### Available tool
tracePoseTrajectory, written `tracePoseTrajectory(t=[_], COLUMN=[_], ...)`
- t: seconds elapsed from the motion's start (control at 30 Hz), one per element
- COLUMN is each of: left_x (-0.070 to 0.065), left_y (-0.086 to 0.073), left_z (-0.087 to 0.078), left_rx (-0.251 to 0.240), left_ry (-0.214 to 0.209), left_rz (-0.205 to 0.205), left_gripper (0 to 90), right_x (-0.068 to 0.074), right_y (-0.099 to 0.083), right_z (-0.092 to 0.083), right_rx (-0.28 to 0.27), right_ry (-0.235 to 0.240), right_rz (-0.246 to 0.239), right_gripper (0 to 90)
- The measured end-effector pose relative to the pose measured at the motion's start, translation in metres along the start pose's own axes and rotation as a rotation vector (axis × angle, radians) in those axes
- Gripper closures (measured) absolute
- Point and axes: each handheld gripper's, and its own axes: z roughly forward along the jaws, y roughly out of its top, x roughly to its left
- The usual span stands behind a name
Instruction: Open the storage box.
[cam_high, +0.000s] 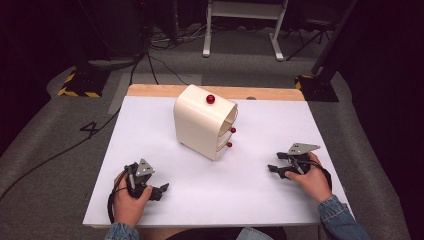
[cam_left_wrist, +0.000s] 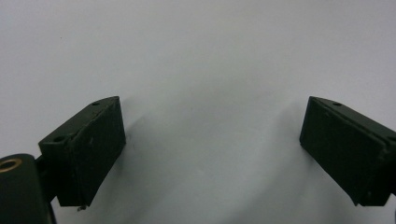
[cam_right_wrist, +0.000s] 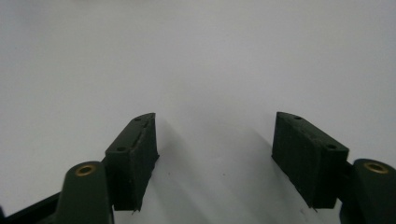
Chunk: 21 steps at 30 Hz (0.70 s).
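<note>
At the near left of the white surface (cam_high: 210, 195), a hand (cam_high: 127, 205) is gripping the left tongs (cam_high: 161, 191), which are lying low over the board and pointing toward the right. In the left gripper view, the left tongs (cam_left_wrist: 212, 149) are standing wide apart, with nothing but bare white surface between the two black jaws.

Toward the middle and far part of the surface, a cream drawer box (cam_high: 204, 122) is sitting upright, well apart from both tongs. A red knob (cam_high: 210, 99) is showing on its top, and two smaller red knobs (cam_high: 231, 137) are sticking out from its right-facing front.

At the near right, the other hand (cam_high: 315, 181) is holding the right tongs (cam_high: 274, 170), which are pointing left toward the middle. In the right gripper view, the right tongs (cam_right_wrist: 215, 158) are also spread wide, holding nothing, with plain white surface beneath them.
</note>
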Motion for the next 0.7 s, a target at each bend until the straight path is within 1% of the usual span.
tracePoseTrajectory(t=[0.03, 0.1, 0.13, 0.17, 0.2, 0.27, 0.43, 0.57, 0.6, 0.7], left_x=[0.0, 0.0, 0.001, 0.001, 0.001, 0.001, 0.0, 0.0, 0.0, 0.0], left_y=[0.0, 0.0, 0.0, 0.0, 0.0, 0.0, 0.0, 0.0, 0.0, 0.0], left_z=[0.0, 0.0, 0.0, 0.0, 0.0, 0.0, 0.0, 0.0, 0.0, 0.0], left_rx=[-0.001, 0.0, 0.001, 0.001, 0.0, 0.0, -0.001, -0.005, -0.007, -0.005], left_ry=[-0.006, -0.008, -0.01, -0.01, -0.009, -0.009, -0.006, 0.005, 0.005, 0.002], left_rz=[-0.005, -0.003, -0.004, -0.004, -0.003, -0.003, 0.001, 0.006, 0.006, 0.003], left_gripper=[7.1, 7.1, 7.0, 7.1, 7.1, 7.1, 7.0, 7.1, 7.1, 7.2], right_x=[0.0, 0.003, 0.004, 0.004, 0.007, 0.011, 0.02, 0.024, 0.024, 0.026], right_y=[0.0, 0.003, 0.005, 0.005, 0.011, 0.016, 0.03, 0.041, 0.045, 0.056], right_z=[-0.001, -0.005, -0.007, -0.007, -0.012, -0.016, -0.023, -0.023, -0.021, -0.017], right_rx=[0.003, -0.023, -0.035, -0.035, -0.051, -0.085, -0.151, -0.173, -0.175, -0.205], right_ry=[0.006, 0.014, 0.015, 0.015, 0.033, 0.045, 0.078, 0.091, 0.104, 0.137], right_rz=[0.003, 0.009, 0.003, 0.003, -0.014, -0.035, -0.055, -0.058, -0.058, -0.056], right_gripper=[32.0, 35.0, 35.8, 35.8, 36.7, 38.4, 43.5, 44.9, 45.2, 47.6])
